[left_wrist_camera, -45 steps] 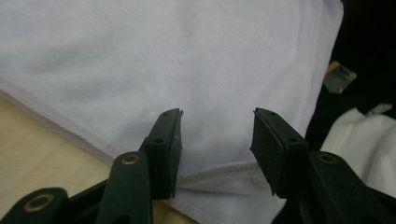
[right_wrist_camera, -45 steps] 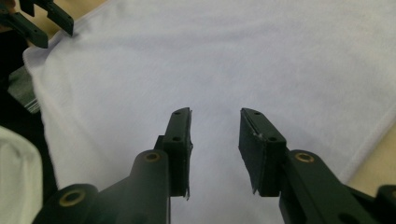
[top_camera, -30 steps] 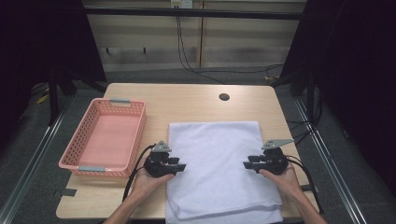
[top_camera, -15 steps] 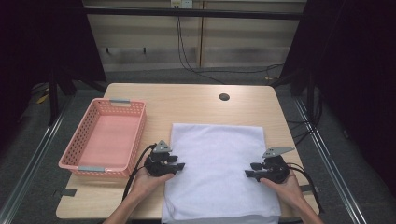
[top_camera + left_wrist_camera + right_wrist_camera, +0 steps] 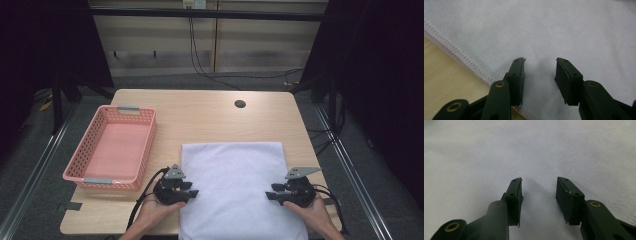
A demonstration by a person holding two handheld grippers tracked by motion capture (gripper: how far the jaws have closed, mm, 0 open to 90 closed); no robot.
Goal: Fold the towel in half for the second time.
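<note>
A white cloth [image 5: 232,175] lies flat on the near half of the wooden table [image 5: 200,115], and its near end reaches over the table's front edge. My left gripper [image 5: 192,189] rests on the cloth's left edge, pointing right. In the left gripper view the cloth [image 5: 549,30] lies under the left gripper [image 5: 540,62], whose jaws have just closed a little but stand apart with nothing pinched between them; the stitched hem runs past the left jaw. My right gripper [image 5: 270,192] rests on the cloth's right side, pointing left. The right gripper [image 5: 539,181] stands open over the cloth [image 5: 524,150].
A pink mesh basket [image 5: 107,182] with nothing in it sits at the table's left. A round hole [image 5: 240,104] is in the tabletop near the far edge. Bare wood lies beyond the cloth. Dark frame posts and cables stand behind the table.
The cloth has slid toward the near edge with both grippers on it. Both hands have drawn back toward the person, and the cloth's far edge now lies closer.
</note>
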